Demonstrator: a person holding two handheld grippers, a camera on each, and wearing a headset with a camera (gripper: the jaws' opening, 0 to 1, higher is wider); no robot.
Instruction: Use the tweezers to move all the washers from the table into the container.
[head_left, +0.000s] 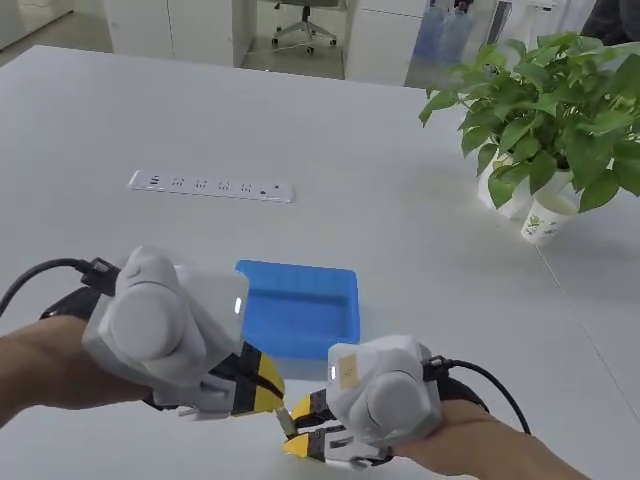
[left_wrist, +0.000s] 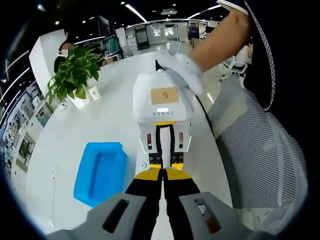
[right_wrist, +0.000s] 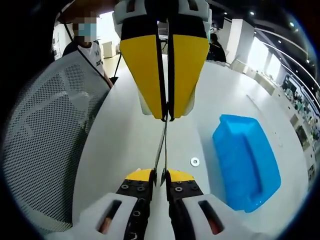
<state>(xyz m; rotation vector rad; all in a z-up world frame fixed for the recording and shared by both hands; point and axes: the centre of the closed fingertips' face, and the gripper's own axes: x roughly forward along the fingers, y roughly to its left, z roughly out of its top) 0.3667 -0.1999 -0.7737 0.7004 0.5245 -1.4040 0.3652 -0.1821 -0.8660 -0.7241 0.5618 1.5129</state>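
Barely started: left hand-held gripper (right_wrist: 165, 114) and right hand-held gripper (right_wrist: 161, 176) both clamp the tweezers (right_wrist: 163, 145), while one washer (right_wrist: 194, 161) lies on the table (right_wrist: 125, 145), in the right gripper view at 9 o'clock of the seemingly empty blue container (right_wrist: 240, 150).

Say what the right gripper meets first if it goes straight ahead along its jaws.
Likely the left gripper: its yellow jaws face it head-on, with thin metal tweezers bridging both.
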